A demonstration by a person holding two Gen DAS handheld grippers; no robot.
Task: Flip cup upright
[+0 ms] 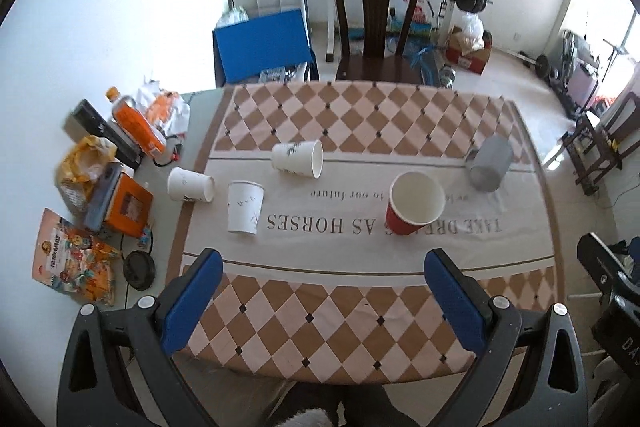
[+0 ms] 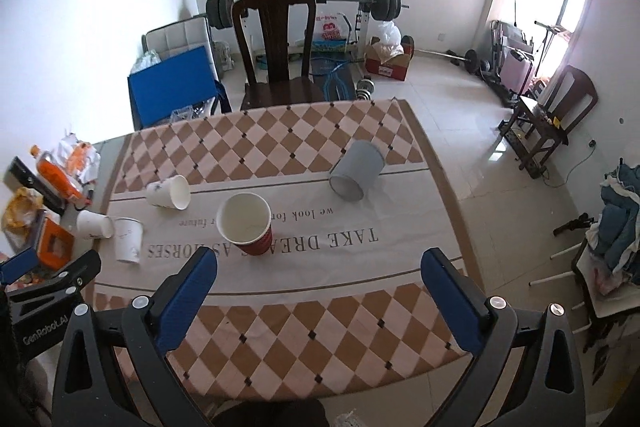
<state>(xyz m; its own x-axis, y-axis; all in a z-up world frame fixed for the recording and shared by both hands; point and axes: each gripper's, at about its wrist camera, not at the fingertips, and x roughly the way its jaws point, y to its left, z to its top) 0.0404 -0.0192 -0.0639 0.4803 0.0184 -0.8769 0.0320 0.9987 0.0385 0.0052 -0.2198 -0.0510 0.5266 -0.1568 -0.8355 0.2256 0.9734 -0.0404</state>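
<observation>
Checkered cloth covers the table (image 1: 360,115), with a dark wooden chair (image 1: 376,23) and a weight rack behind it. Printed lettering on the cloth is partly hidden behind the red cup (image 1: 414,205), which stands upright with its mouth open. A grey cup (image 1: 490,163) lies on its side near the far right edge, its base hard to make out. Two white cups lie tipped over (image 1: 298,159) (image 1: 190,185); a third white cup (image 1: 245,207) stands mouth-down. The left gripper (image 1: 324,267) and the right gripper (image 2: 320,267) both hover over the near edge, blue pads spread wide, holding and touching nothing.
</observation>
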